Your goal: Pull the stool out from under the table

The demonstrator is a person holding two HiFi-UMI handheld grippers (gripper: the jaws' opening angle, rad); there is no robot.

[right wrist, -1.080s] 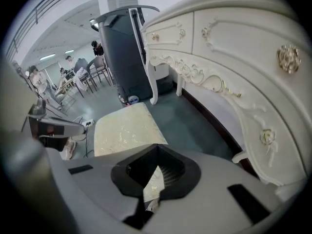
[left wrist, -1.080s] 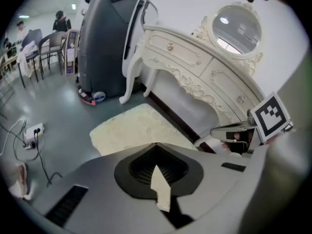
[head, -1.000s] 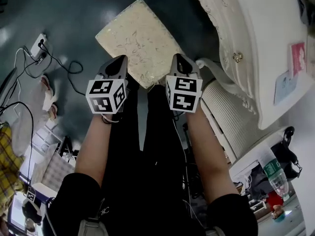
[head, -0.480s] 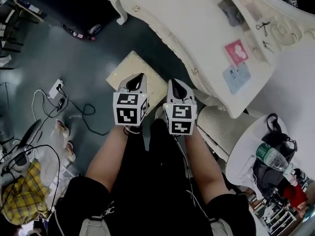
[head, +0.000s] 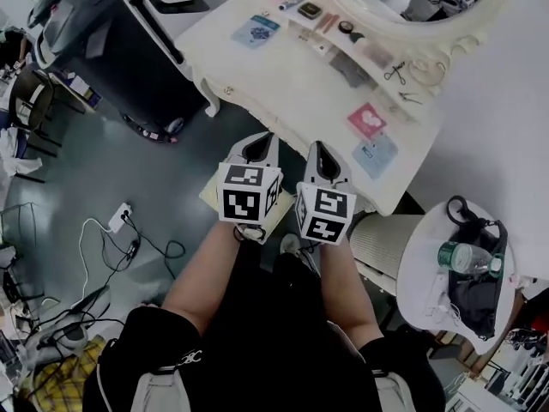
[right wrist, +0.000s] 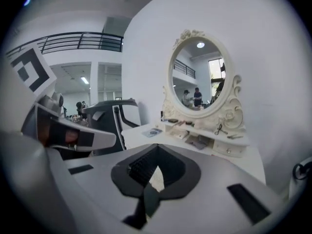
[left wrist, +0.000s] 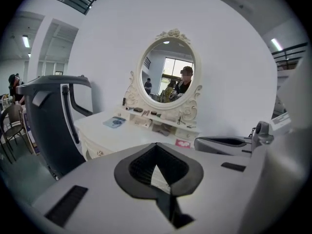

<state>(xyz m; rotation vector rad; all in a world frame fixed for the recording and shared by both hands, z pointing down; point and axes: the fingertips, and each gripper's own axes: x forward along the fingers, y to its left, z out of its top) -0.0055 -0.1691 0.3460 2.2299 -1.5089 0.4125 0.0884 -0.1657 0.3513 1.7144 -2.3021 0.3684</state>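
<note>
Both grippers have risen off the stool (head: 209,197). It stands on the grey floor (head: 111,170) just in front of the white dressing-table worktop (head: 283,84), mostly hidden beneath them. The left gripper (head: 257,141) and the right gripper (head: 324,149) have their jaws clenched on nothing and face the oval mirror (left wrist: 168,74).

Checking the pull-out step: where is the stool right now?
In the head view, the stool sits on the floor at centre, mostly hidden beneath the left gripper and right gripper, just in front of the dressing table's near edge.
</note>
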